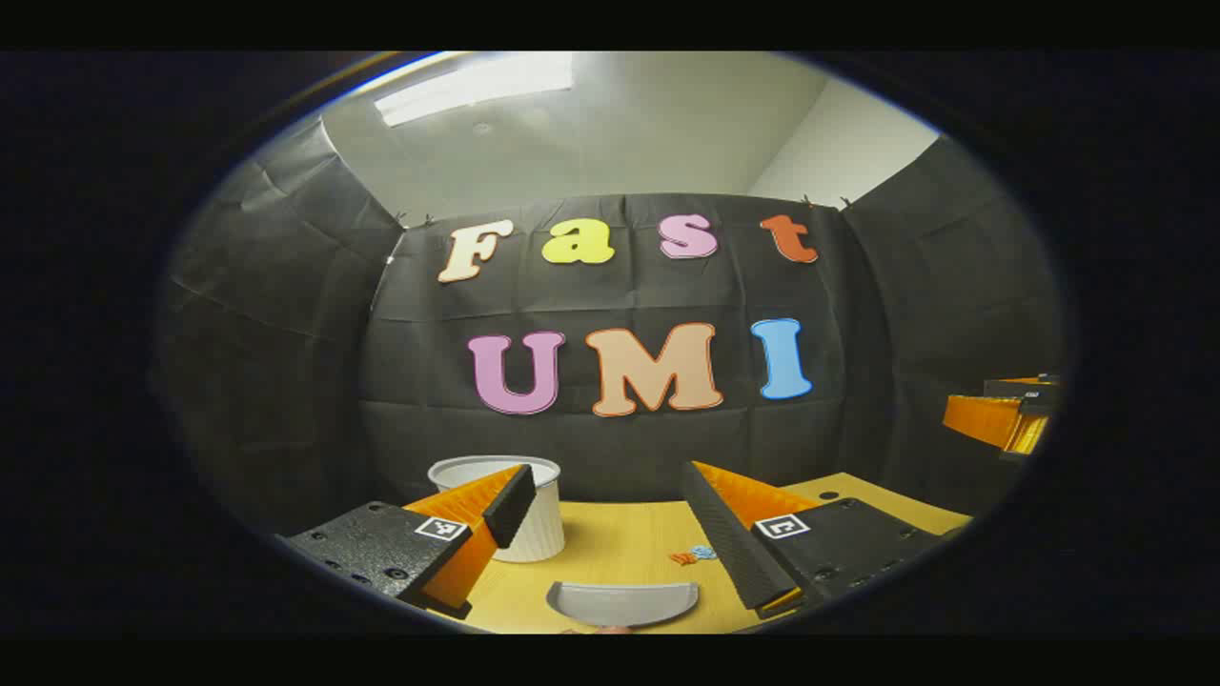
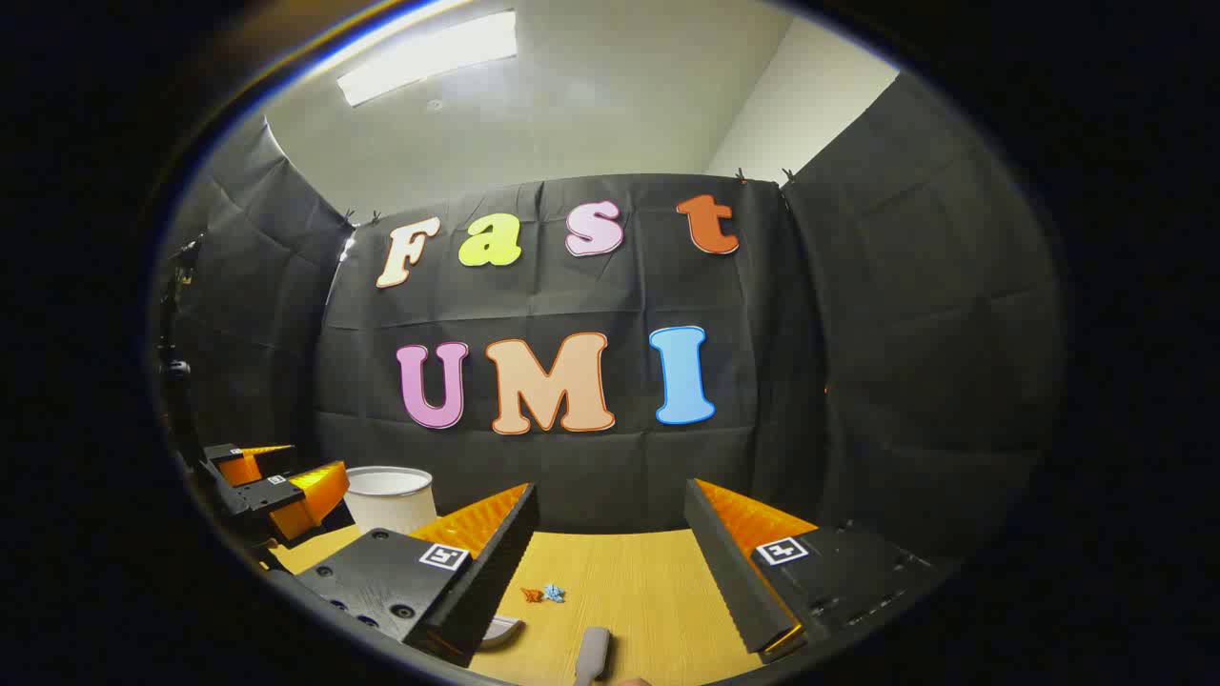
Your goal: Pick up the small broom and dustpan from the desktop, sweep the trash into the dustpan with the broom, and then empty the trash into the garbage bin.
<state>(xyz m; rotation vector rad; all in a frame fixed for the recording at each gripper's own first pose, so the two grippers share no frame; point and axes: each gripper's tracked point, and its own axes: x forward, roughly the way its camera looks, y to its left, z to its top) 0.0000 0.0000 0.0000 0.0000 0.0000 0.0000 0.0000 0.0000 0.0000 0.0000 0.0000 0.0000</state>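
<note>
We see both the left tongs (image 1: 610, 534) and the right tongs (image 2: 610, 562) wide open and empty, the dustpan (image 1: 621, 604) and broom (image 2: 592, 655) cut off at the surface (image 1: 620, 543) edge.

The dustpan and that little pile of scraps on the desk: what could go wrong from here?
The scraps are small and light, so a brisk stroke might scatter them past the dustpan. The garbage bin stands close behind the left gripper, whose jaws are open, and could get bumped. The broom handle is slim, so it might twist when gripped.
</note>
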